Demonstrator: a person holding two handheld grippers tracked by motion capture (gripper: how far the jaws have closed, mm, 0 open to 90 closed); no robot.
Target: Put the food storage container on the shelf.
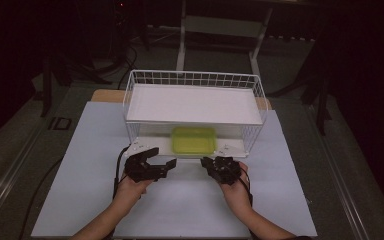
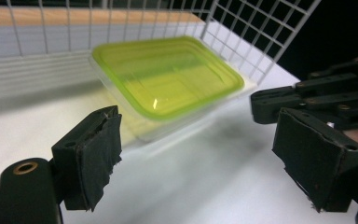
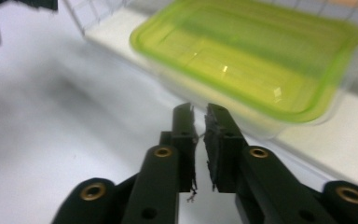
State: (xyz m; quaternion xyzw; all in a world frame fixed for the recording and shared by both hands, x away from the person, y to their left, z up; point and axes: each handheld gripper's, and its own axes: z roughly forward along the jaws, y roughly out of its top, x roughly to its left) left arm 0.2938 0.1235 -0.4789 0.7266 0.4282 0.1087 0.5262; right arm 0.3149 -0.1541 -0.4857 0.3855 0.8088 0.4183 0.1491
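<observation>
left gripper (image 1: 164, 161): black two-jaw claw, jaws spread wide, nothing between the pads; in its own view the pads (image 2: 98, 149) frame bare table, box just ahead of them.
right gripper (image 1: 209, 162): black two-jaw claw, jaws pressed nearly together, thin slit left, nothing held; tips (image 3: 199, 114) point at the near edge of the box, just short of it, no contact that I can see.
target: flat rectangular clear plastic box with lime-green lid (image 1: 194, 139), directly ahead of both claws, between them, lying flat on the lower white shelf.
shelf unit: white wire basket rack (image 1: 132, 92), solid white upper shelf over the box, so little headroom above it.
surface: pale blue-white table sheet (image 1: 80, 170), both claws hover low over it, close beside each other.
step (judged): reach in under the upper shelf and take the box by its front rim.
how to do it well: keep claws low and level; the released left claw comes in from the left corner and pinches lid lip plus wall; right claw must part its jaws before it can grasp.
risk: thin lid may flex or pop; pushing would slide the box toward the back wire.
</observation>
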